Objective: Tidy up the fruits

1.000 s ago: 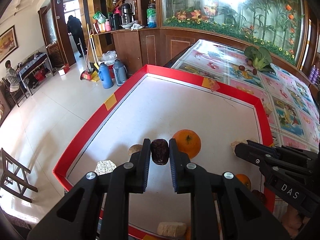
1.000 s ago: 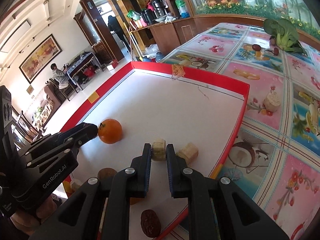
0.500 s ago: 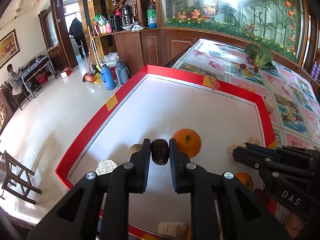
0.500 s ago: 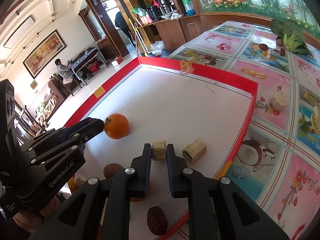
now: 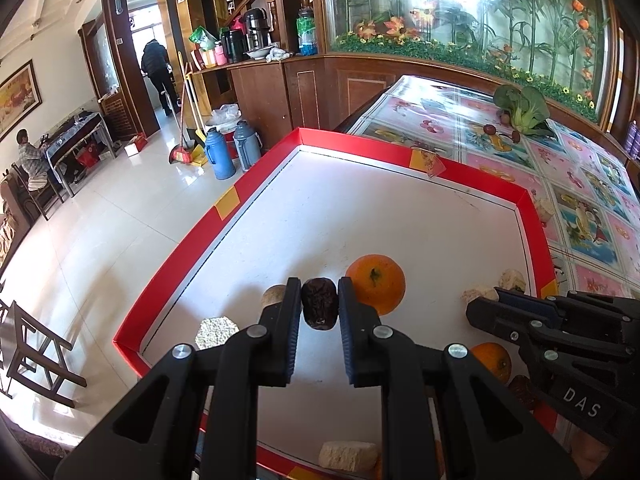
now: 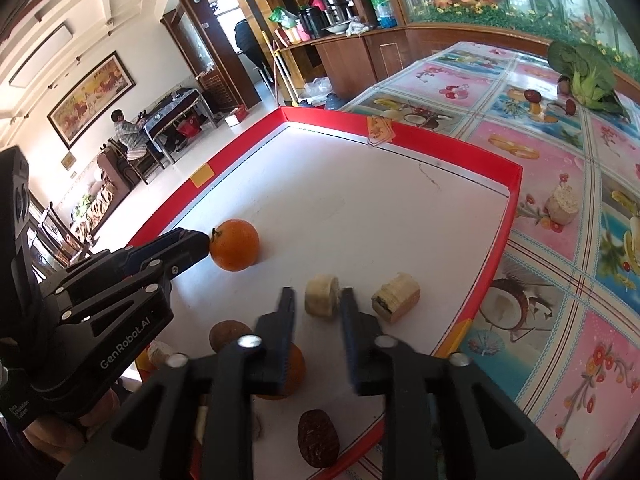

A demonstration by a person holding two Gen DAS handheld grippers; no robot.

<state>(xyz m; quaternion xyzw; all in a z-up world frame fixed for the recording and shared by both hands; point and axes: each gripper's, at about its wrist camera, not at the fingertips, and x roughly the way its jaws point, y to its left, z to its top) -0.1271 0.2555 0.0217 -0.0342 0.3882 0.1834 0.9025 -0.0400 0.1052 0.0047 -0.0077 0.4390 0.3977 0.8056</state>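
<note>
My left gripper [image 5: 319,282] is shut on a dark wrinkled date [image 5: 319,309], held above the white tray with a red rim [image 5: 224,216]. An orange [image 5: 376,284] sits on the tray just right of it. In the right wrist view my right gripper [image 6: 317,294] has its jaws opening. A pale round chunk [image 6: 322,300] rests on the tray between them, with a gap on its left side. A second pale chunk [image 6: 396,297] lies to its right. The left gripper [image 6: 196,242] reaches in from the left, next to the orange [image 6: 235,250].
A second orange [image 6: 294,368], another date [image 6: 318,432] and a brown round fruit [image 6: 228,334] lie near the tray's front edge. A pale chunk [image 6: 562,208] and leafy greens [image 6: 584,72] are on the flowered tablecloth. Two flasks [image 5: 232,152] stand on the floor.
The right gripper's jaws have parted and let go of the pale chunk, which now rests on the tray. The left gripper still holds the date in the same place.
</note>
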